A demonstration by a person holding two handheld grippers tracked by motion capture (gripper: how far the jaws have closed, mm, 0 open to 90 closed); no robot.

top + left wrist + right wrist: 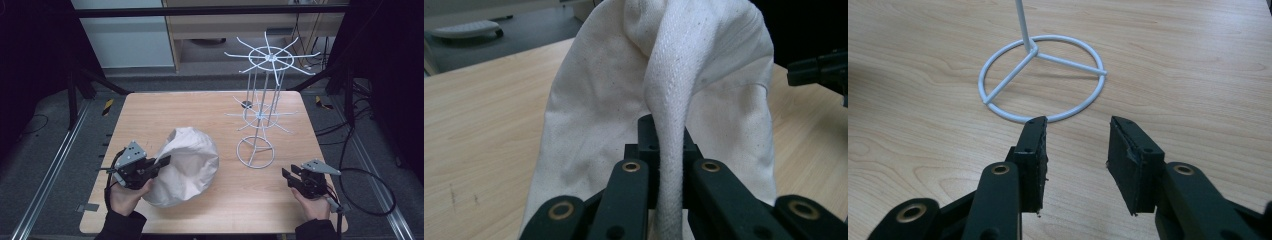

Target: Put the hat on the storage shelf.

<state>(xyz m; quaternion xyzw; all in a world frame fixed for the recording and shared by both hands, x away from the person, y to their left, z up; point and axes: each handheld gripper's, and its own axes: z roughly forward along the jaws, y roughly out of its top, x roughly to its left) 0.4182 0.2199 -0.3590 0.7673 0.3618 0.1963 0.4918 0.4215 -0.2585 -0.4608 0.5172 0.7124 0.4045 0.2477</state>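
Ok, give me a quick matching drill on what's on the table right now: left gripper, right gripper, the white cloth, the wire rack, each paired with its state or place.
Things:
1. left gripper
2. right gripper
3. white cloth
4. wire rack

States:
A. stands upright on a ring base, right half of the table
B. open, jaws apart above bare wood
C. bunched in a mound, one fold pinched
D. shut on a fold of fabric

Pairs: 1-D, 2-B, 3-C, 4-A

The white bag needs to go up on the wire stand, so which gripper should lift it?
Probably the left gripper: it is shut on the white bag. The right gripper is open beside the wire stand.
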